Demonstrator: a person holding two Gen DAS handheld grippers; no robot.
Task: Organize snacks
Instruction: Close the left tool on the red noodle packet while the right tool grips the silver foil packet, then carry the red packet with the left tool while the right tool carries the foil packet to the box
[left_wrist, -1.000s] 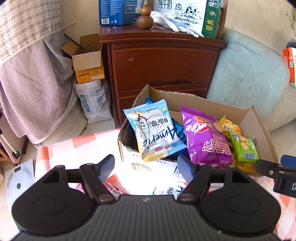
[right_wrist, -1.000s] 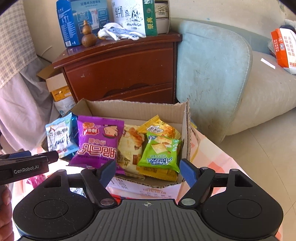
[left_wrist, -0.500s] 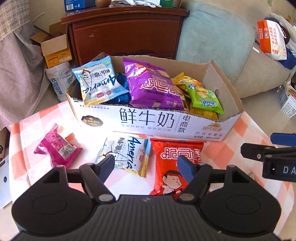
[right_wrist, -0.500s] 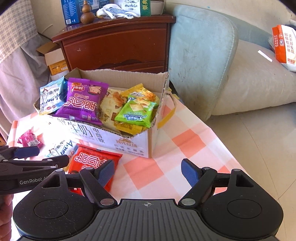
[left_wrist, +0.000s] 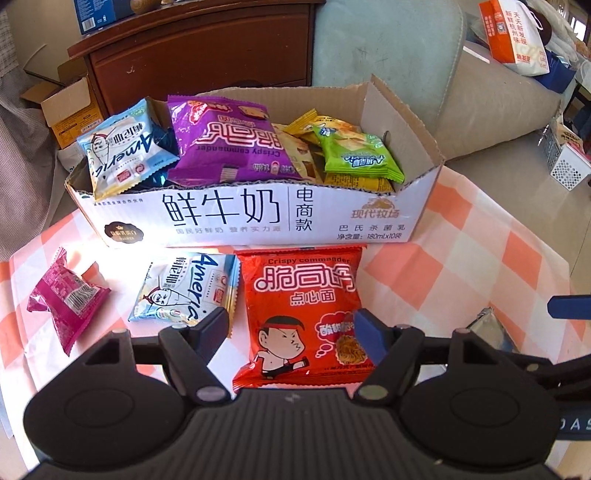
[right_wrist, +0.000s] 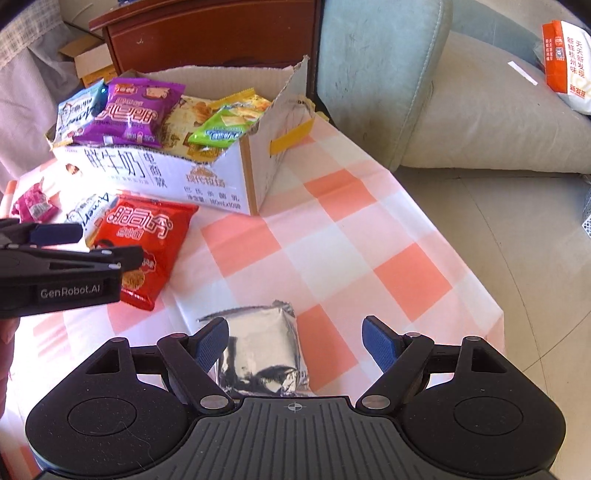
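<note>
Since a second ago we have swung both tongs down from the box's contents toward the table (right_wrist: 332, 236), so the loose packets in front of the box now fill our views. Our left tongs (left_wrist: 291, 332) hang released over the red noodle packet (left_wrist: 301, 314), which lies flat on the checked cloth just in front of the cardboard box (left_wrist: 236, 218); nothing is gripped between them. Our right tongs (right_wrist: 293, 341) have just been opening wider and stand released above the silver foil packet (right_wrist: 262, 350), which lies nearer the table's front edge, well apart from the box. The packet sits between the fingers but they do not press on it.

Beside the red packet lie a pale blue packet (left_wrist: 184, 288), touching it, and, farther left, a magenta packet (left_wrist: 66, 295). The box already holds a blue, a purple, a green and some yellow packets, leaning toward its front wall.

We judge that both hands are now lined up for pickups: the left on the red packet, the right on the silver one. Four packets remain outside the box, so the sorting is partway done.
</note>
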